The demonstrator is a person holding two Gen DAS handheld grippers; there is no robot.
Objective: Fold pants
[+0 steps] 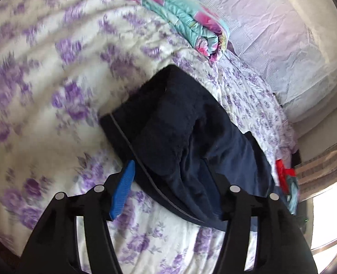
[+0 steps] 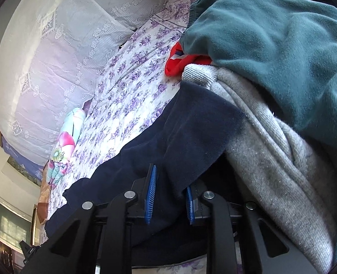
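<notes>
So we've got the navy pants point(image 1: 186, 137) lying on the floral bedspread point(image 1: 43, 80), long axis running away from us – right gripper point(image 2: 169, 196) pinches the near edge, left gripper point(image 1: 175, 189) is spread wide over them, gripping nothing.
</notes>
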